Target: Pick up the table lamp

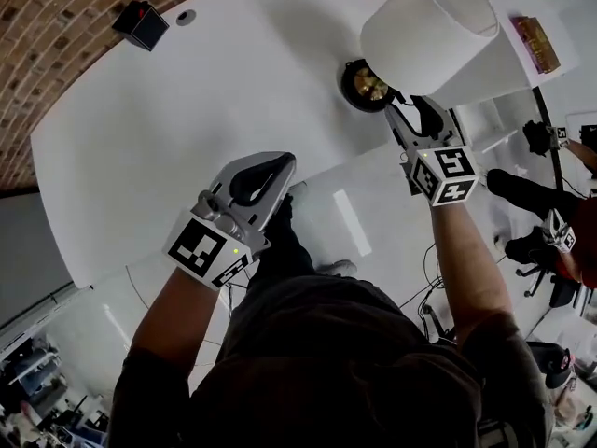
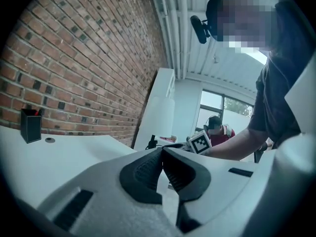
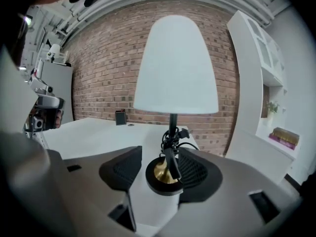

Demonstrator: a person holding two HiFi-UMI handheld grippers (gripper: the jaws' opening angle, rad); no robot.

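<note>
The table lamp stands at the far right of the white table (image 1: 187, 138). It has a white shade (image 1: 429, 31) on a thin black stem, and a round black and brass base (image 1: 366, 86) with a cord bundled above it. My right gripper (image 1: 406, 103) is open just in front of the base. In the right gripper view the base (image 3: 163, 174) sits between the two dark pads (image 3: 123, 169), and the left pad stands apart from it. My left gripper (image 1: 285, 161) hovers over the table's near edge, away from the lamp. Its jaws (image 2: 161, 152) are shut with nothing between them.
A black box (image 1: 142, 23) and a small disc (image 1: 187, 17) sit at the table's far left by the brick wall. A white shelf with books (image 1: 534, 43) stands right of the lamp. Another person (image 1: 560, 203) with grippers is at the right edge.
</note>
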